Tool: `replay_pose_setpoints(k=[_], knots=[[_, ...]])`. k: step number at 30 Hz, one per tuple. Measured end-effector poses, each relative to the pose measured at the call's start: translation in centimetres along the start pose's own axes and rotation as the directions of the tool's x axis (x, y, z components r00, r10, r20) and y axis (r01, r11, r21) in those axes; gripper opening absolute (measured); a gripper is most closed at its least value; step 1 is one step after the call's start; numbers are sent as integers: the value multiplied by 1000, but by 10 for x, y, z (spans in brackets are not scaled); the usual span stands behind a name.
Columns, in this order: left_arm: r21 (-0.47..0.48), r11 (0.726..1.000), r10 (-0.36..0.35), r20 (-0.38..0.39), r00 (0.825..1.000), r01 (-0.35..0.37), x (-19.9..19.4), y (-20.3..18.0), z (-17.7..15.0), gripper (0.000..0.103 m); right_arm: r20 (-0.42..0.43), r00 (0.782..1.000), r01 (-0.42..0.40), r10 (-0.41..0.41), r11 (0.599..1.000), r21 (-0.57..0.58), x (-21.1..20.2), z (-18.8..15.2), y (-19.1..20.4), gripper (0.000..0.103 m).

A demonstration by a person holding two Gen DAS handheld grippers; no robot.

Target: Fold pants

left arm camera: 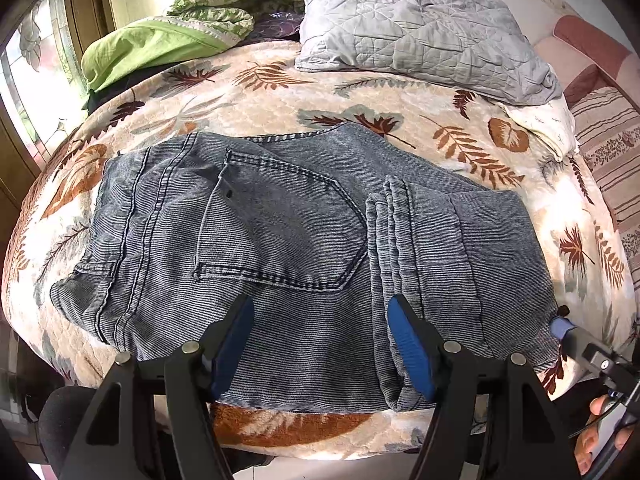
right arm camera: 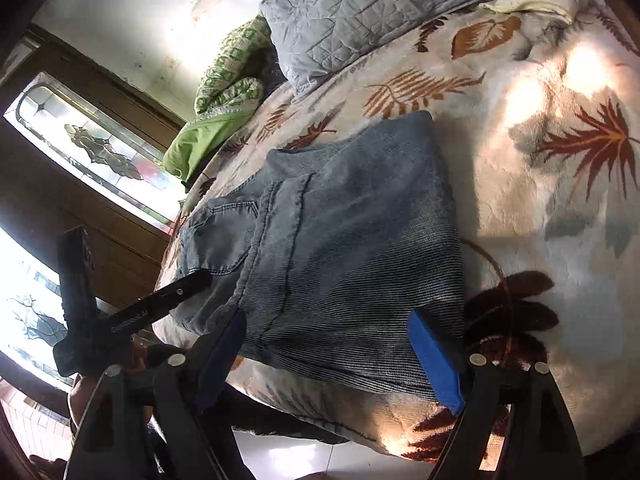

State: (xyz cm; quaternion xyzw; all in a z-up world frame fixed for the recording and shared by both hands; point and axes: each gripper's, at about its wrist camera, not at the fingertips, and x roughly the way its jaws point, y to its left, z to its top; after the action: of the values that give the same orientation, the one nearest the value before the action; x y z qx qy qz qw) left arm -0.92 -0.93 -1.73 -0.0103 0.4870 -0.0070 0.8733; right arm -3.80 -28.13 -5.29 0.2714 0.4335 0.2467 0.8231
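Observation:
Grey-blue jeans (left arm camera: 280, 240) lie folded on the bed, back pocket up, with the leg hems (left arm camera: 394, 264) doubled over onto the right part. My left gripper (left arm camera: 320, 312) is open and empty, just above the near edge of the jeans. My right gripper (right arm camera: 328, 320) is open and empty over the right end of the folded jeans (right arm camera: 340, 240). The right gripper's tip also shows at the right edge of the left wrist view (left arm camera: 560, 324). The left gripper shows at the left in the right wrist view (right arm camera: 160, 300).
The bed has a leaf-print blanket (left arm camera: 440, 120). A grey quilted pillow (left arm camera: 420, 28) and a green quilt (left arm camera: 160, 40) lie at the far side. A striped cushion (left arm camera: 612, 152) is at the right. A wooden door with glass (right arm camera: 80, 140) stands left of the bed.

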Motion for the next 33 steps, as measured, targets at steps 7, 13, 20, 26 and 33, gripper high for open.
replay_pose_setpoints(k=[7, 13, 20, 26, 33], knots=[[-13, 1000, -1, -4, 1000, 1, 0, 6, 0, 70, -30, 999, 28, -28, 999, 25, 13, -2, -5, 85], [-44, 999, -9, 6, 1000, 9, -4, 20, 0, 70, 50, 999, -8, 9, 1000, -12, -6, 11, 15, 85], [-112, 994, -3, 5, 1000, 3, -5, 49, -2, 70, 49, 997, 57, -56, 998, -13, 14, 63, 27, 85], [-139, 990, -3, 2, 1000, 3, -7, 62, -4, 70, -76, 982, 175, -173, 984, 28, 79, 112, 0, 85], [-155, 988, -21, -3, 1000, 21, -2, 67, -5, 70, -68, 985, 161, -158, 986, 40, 82, 112, -4, 92]])
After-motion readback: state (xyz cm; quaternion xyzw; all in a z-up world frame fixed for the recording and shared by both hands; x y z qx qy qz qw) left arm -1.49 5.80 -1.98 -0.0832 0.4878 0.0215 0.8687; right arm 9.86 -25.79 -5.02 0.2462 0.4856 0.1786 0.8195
